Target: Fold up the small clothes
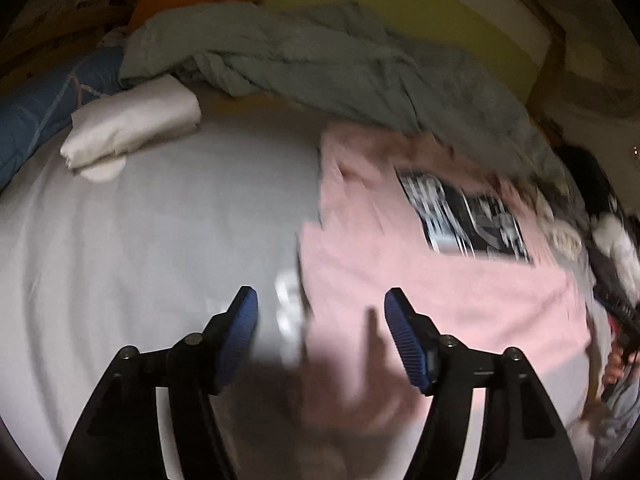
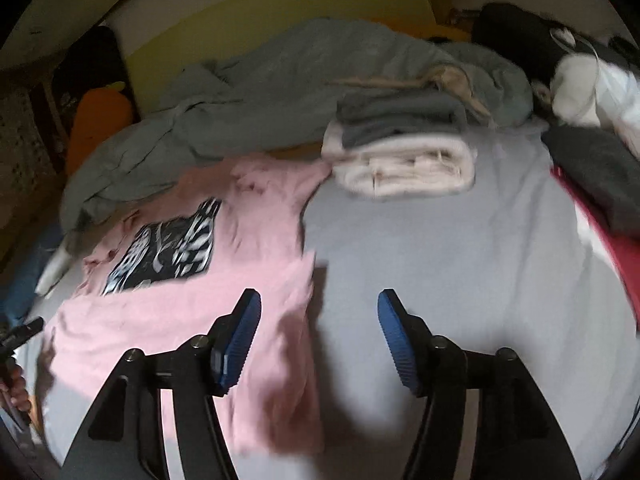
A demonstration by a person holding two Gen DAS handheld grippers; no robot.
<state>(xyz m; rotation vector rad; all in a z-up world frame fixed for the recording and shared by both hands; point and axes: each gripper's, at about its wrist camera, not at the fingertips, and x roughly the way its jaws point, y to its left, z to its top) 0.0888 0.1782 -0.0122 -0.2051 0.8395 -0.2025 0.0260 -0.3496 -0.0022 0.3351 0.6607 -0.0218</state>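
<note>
A pink T-shirt (image 1: pixel 432 288) with a black-and-white print lies spread on the grey bed sheet (image 1: pixel 140 240). My left gripper (image 1: pixel 320 304) is open and empty above the shirt's left hem edge; the image is blurred. In the right wrist view the same pink T-shirt (image 2: pixel 192 312) lies at the left. My right gripper (image 2: pixel 318 306) is open and empty over the shirt's right edge, with its left finger above the cloth and its right finger above bare sheet (image 2: pixel 460 248).
A grey crumpled duvet (image 1: pixel 320 60) lies along the far side. A folded white garment (image 1: pixel 132 124) sits at far left. A folded stack of white and grey clothes (image 2: pixel 404 148) sits beyond the shirt. Dark and red clothes (image 2: pixel 596 184) lie at right.
</note>
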